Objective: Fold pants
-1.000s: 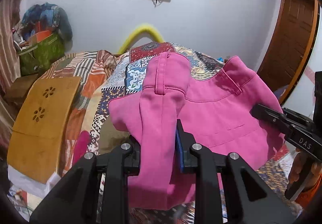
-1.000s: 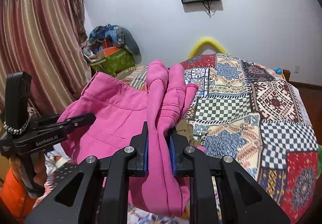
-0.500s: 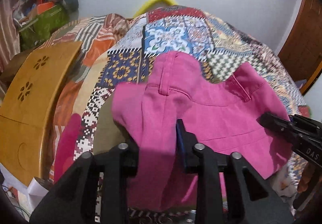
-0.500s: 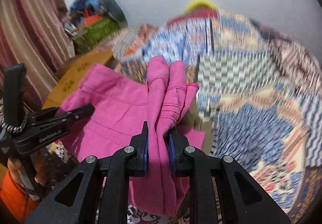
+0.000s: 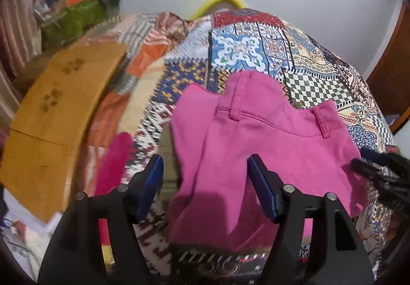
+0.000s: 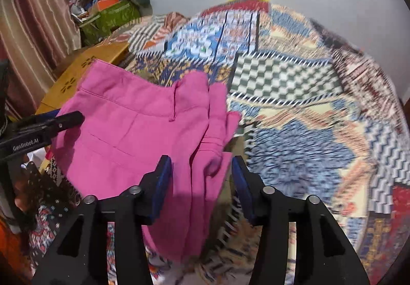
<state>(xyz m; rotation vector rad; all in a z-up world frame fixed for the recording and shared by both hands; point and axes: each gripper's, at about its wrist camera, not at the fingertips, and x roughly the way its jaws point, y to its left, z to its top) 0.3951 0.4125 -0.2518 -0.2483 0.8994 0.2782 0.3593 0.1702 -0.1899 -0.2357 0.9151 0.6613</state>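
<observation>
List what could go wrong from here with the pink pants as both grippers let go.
1. Both the left hand-held gripper and the right hand-held gripper are opening with the pink pants between their jaws; the bunched waistband may slump out of line.
2. The pants lie at the near edge of the patchwork bedspread, so loose fabric might slide off.
3. Cloth could snag on an open finger as the grippers pull away.

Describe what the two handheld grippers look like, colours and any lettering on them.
Both the left gripper and the right gripper are matte black, with angular jaws lined by blue pads and silver pivot pins. The left gripper's side carries white GenRobot.AI lettering. An orange sleeve shows beneath it.
</observation>
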